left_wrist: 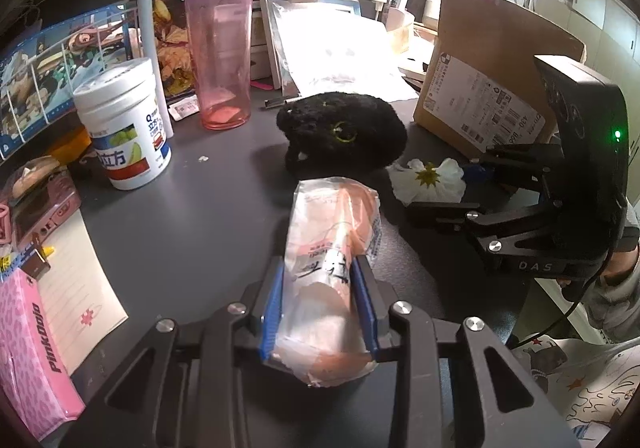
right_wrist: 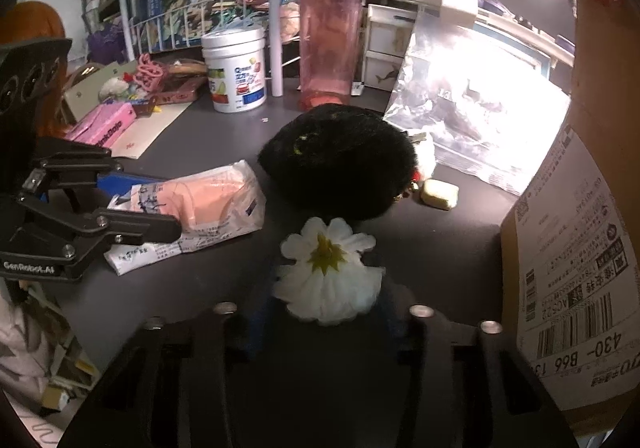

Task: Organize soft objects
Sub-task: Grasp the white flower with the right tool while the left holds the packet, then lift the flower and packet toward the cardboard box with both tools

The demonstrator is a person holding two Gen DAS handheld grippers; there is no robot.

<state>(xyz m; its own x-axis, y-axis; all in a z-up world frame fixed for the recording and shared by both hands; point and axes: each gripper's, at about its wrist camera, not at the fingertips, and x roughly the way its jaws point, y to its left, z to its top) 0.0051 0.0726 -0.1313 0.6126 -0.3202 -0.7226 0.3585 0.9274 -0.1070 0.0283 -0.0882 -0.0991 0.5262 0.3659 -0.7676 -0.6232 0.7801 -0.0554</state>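
Clamping the left gripper [left_wrist: 318, 300] on the pink tissue pack [left_wrist: 332, 248] lying on the dark desk [left_wrist: 192, 224], beside the black plush [left_wrist: 340, 131]. Straddling the white fabric flower [right_wrist: 328, 272] with the right gripper [right_wrist: 324, 312], jaws apart. Squeezing gently, keeping the soft pack level, avoiding the plush.

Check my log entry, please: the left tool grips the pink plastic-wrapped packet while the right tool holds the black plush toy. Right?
Not quite. The left tool does grip the pink plastic-wrapped packet, but the right tool has the white fabric flower between its fingers, not the black plush toy, which lies on the desk beyond; the right wrist view shows it.
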